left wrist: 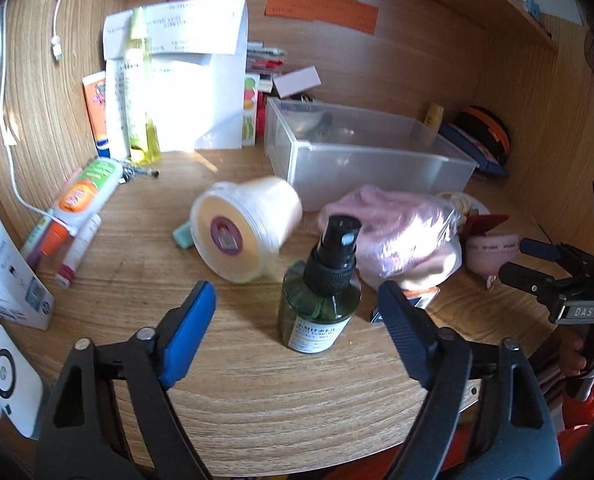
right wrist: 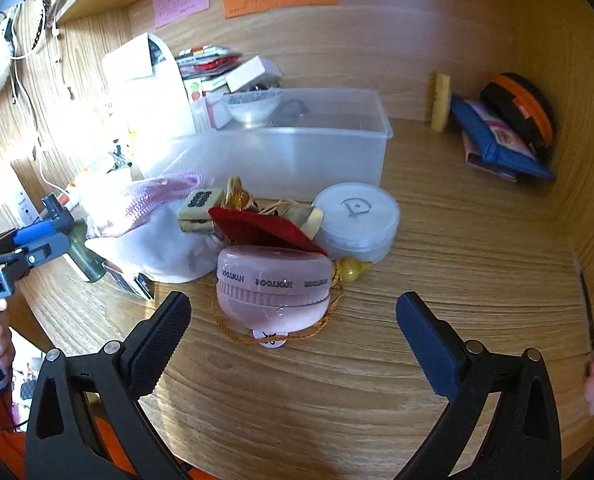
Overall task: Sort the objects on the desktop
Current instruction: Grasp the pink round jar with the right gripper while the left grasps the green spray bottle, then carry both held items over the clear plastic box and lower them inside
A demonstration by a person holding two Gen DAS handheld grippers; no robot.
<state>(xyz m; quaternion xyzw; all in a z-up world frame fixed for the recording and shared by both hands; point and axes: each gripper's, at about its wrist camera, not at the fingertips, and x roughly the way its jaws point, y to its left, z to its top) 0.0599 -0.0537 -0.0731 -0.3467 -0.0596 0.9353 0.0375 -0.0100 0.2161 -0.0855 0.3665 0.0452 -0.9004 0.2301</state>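
Observation:
A dark green spray bottle [left wrist: 321, 304] with a black pump stands upright on the wooden desk, just ahead of my left gripper [left wrist: 297, 292]. The gripper is open and its fingers are apart from the bottle. Behind the bottle a cream tub [left wrist: 245, 228] lies on its side. A pink knit in a plastic bag [left wrist: 401, 232] sits in front of a clear plastic bin [left wrist: 369, 160]. My right gripper [right wrist: 295, 300] is wide open, with a pink round case [right wrist: 273, 284] just beyond its tips, untouched. A red pouch [right wrist: 257, 228], a mahjong tile [right wrist: 201, 204] and a white lidded jar [right wrist: 357, 216] crowd behind the case.
Tubes [left wrist: 85, 196] and a yellow bottle [left wrist: 145, 132] line the left wall, with white cables and a white box nearby. A blue wallet [right wrist: 497, 140] and a black-and-orange round case [right wrist: 521, 108] lean in the back right corner. Wooden walls enclose the desk on three sides.

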